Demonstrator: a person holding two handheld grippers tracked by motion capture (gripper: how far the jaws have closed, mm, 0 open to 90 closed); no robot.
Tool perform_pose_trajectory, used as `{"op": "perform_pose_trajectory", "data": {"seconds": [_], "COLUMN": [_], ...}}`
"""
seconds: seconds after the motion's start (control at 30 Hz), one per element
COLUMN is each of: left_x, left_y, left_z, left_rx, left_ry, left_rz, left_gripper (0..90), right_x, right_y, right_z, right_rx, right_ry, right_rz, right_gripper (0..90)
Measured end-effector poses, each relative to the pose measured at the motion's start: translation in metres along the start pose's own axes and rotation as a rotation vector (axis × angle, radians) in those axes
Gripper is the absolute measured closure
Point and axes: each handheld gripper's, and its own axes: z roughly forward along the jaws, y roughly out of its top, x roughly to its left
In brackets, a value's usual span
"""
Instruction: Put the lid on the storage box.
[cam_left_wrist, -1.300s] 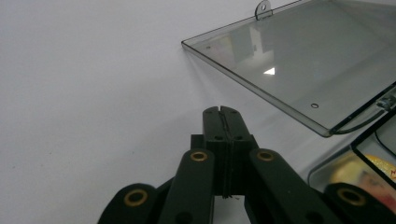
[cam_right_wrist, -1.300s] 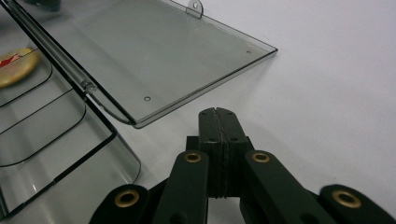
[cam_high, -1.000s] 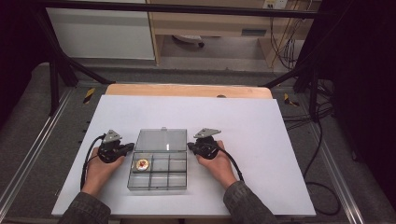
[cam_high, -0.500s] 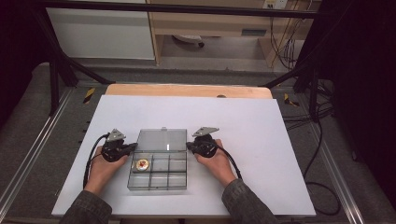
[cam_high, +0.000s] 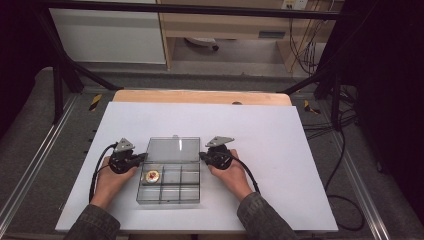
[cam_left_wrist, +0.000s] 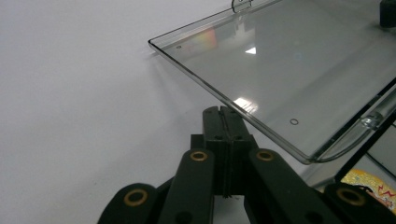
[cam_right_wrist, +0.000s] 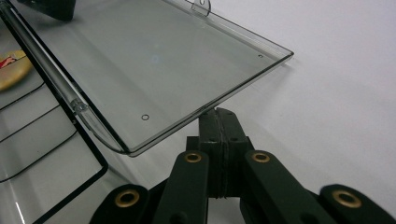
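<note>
A clear plastic compartment box (cam_high: 170, 192) lies on the white table sheet, its lid (cam_high: 173, 149) swung open to the far side. One compartment at the left holds a round yellow and red piece (cam_high: 151, 176). My left gripper (cam_high: 143, 157) is shut, with its tip at the lid's left edge. The left gripper view has its closed jaws (cam_left_wrist: 222, 115) just under the lid's rim (cam_left_wrist: 261, 123). My right gripper (cam_high: 203, 156) is shut at the lid's right edge. Its closed jaws (cam_right_wrist: 219, 115) sit under the lid (cam_right_wrist: 159, 60) in the right gripper view. Neither gripper holds anything.
The white sheet (cam_high: 280, 145) covers a wooden table (cam_high: 200, 96) and lies bare around the box. Metal rails (cam_high: 30, 170) run along both sides, and cables (cam_high: 345, 200) trail at the right. Cabinets stand beyond the far edge.
</note>
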Motion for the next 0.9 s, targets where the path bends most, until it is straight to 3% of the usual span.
{"op": "perform_pose_trajectory", "data": {"seconds": [0.9], "left_x": [-0.0002], "left_y": [0.0017], "left_z": [-0.0039], "left_rx": [-0.063], "left_ry": [-0.012], "left_rz": [-0.018], "left_gripper": [90.0], "right_x": [0.0025], "right_y": [0.0025], "right_z": [-0.0046], "right_rx": [-0.076], "right_ry": [-0.02], "right_rz": [-0.029], "right_gripper": [90.0]}}
